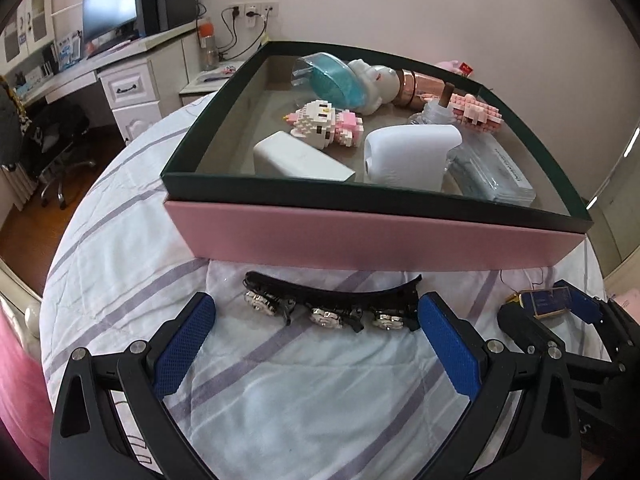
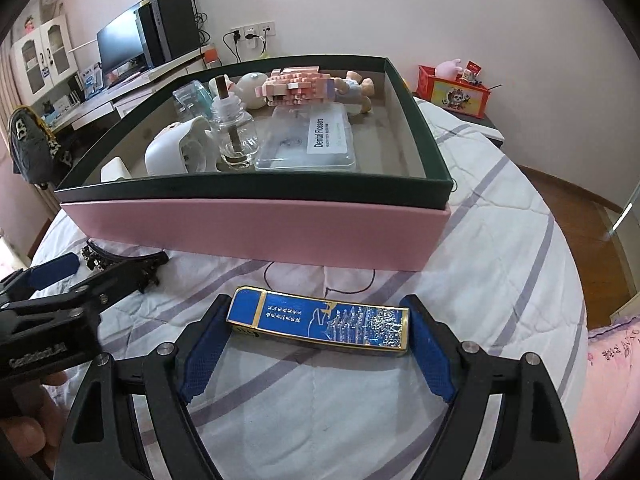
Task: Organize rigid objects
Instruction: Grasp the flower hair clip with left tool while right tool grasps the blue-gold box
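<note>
A black hair clip with three rhinestone studs [image 1: 332,304] lies on the striped bedsheet in front of the pink box [image 1: 360,236]. My left gripper [image 1: 316,316] is open, its blue pads on either side of the clip's ends. In the right wrist view a blue and gold rectangular case [image 2: 320,322] lies on the sheet between the blue pads of my right gripper [image 2: 318,336], which is open around it; the pads look close to its ends. The box [image 2: 256,232] holds several items, among them a block figure [image 1: 324,120] and a dental flosser case [image 2: 316,140].
The box has a dark green rim [image 1: 376,196] and stands just beyond both grippers. A desk with a monitor [image 1: 108,12] stands at the far left, a red toy box [image 2: 452,94] on a side table at the far right. The bed edge drops off at both sides.
</note>
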`<state>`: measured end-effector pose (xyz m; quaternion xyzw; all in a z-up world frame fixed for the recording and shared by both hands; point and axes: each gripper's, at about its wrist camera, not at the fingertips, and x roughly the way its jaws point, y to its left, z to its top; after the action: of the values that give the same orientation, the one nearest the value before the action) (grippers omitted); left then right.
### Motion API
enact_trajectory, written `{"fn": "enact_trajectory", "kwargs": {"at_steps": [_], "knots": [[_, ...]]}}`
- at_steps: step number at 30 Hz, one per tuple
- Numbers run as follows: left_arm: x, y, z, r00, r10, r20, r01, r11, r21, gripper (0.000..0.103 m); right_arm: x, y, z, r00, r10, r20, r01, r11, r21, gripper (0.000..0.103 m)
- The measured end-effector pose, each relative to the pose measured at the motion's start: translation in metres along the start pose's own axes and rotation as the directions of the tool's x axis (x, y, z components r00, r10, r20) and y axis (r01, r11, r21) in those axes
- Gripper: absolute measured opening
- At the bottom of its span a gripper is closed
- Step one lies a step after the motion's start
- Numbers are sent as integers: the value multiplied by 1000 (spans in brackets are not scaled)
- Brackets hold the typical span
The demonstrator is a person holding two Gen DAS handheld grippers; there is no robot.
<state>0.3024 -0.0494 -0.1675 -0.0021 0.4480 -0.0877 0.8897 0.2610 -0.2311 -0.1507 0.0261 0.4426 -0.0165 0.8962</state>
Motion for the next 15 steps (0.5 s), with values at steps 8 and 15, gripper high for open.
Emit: {"fn": "enact_trajectory", "kwargs": {"at_steps": [8,15], "knots": [[9,-16,3,1000,18,-22,-17,999,50,103,-4,-6,-2,1000,-17,3,17,1000,-2,85],[13,-19,6,1000,23,-20,-22,998,56,98,-4,-6,-2,1000,-16,3,16,1000,0,85]]}}
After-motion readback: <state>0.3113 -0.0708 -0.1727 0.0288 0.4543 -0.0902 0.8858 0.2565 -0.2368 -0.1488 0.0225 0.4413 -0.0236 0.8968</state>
